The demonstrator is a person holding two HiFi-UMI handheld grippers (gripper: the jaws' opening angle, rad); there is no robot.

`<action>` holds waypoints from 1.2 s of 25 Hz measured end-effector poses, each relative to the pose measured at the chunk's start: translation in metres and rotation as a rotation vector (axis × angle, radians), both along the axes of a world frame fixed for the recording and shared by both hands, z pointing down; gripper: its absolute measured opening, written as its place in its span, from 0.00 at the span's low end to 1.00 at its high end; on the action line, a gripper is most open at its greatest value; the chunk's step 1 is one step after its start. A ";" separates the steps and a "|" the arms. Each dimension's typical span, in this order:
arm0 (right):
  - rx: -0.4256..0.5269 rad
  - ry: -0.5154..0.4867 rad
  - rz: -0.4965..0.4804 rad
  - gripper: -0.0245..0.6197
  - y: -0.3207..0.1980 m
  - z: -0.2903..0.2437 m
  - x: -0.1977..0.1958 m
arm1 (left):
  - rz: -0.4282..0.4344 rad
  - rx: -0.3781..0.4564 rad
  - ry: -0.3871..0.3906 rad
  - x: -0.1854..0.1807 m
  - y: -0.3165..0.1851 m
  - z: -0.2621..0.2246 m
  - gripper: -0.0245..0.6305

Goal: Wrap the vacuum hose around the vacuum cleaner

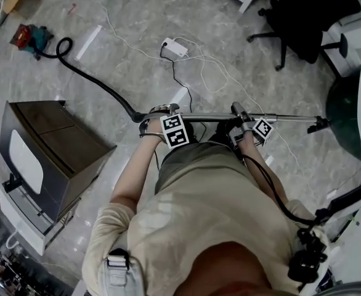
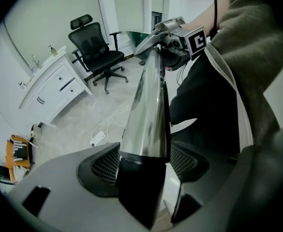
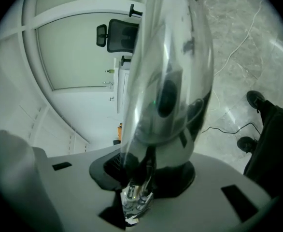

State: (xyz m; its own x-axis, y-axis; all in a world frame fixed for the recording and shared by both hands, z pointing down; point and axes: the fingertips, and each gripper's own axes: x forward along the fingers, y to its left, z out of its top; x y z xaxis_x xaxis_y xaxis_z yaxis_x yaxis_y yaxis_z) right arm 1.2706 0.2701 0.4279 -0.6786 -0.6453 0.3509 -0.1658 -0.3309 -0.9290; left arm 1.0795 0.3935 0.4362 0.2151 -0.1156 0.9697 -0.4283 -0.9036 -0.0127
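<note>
jaws of left gripper clamped on the wand at its black cuff; right gripper clamped farther along the tube. hose trails to the vacuum cleaner at 10 o'clock, unwrapped. step looks like gathering; next probably calls for carrying the wand over and looping.

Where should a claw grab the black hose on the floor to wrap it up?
On the straight middle stretch of the hose, coming from above with the claw across it. It lies flat on the floor, thin and round, so a crosswise pinch should fit.
</note>
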 end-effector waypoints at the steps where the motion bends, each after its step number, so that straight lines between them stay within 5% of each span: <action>1: 0.008 0.008 -0.014 0.23 -0.001 -0.004 -0.005 | -0.021 0.009 0.008 -0.004 0.000 0.002 0.53; 16: -0.019 0.044 -0.101 0.22 -0.003 -0.015 -0.038 | -0.181 0.043 -0.002 -0.040 -0.013 0.014 0.53; 23: -0.086 0.020 -0.189 0.22 -0.044 -0.001 -0.059 | -0.282 0.012 -0.035 -0.050 -0.035 0.016 0.53; 30: -0.021 0.050 -0.348 0.22 -0.124 -0.014 -0.091 | -0.420 -0.002 -0.006 -0.056 -0.084 0.016 0.53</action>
